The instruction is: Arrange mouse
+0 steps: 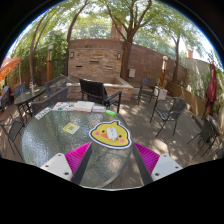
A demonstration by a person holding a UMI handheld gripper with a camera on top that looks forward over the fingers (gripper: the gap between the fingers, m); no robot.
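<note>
A yellow cartoon-shaped mouse pad (110,134) lies on the round glass table (50,140), just ahead of my fingers and centred between them. A small white mouse (109,130) appears to sit on the pad, though its shape is hard to make out. My gripper (112,165) is open and empty, hovering over the glass short of the pad. Its magenta pads (76,157) are spread wide to either side.
A small yellow-green card (70,128) lies on the glass to the left of the pad. Papers (80,106) lie at the table's far side. A black chair (97,93) stands behind the table, more metal chairs (168,112) to the right. A brick wall (100,60) lies beyond.
</note>
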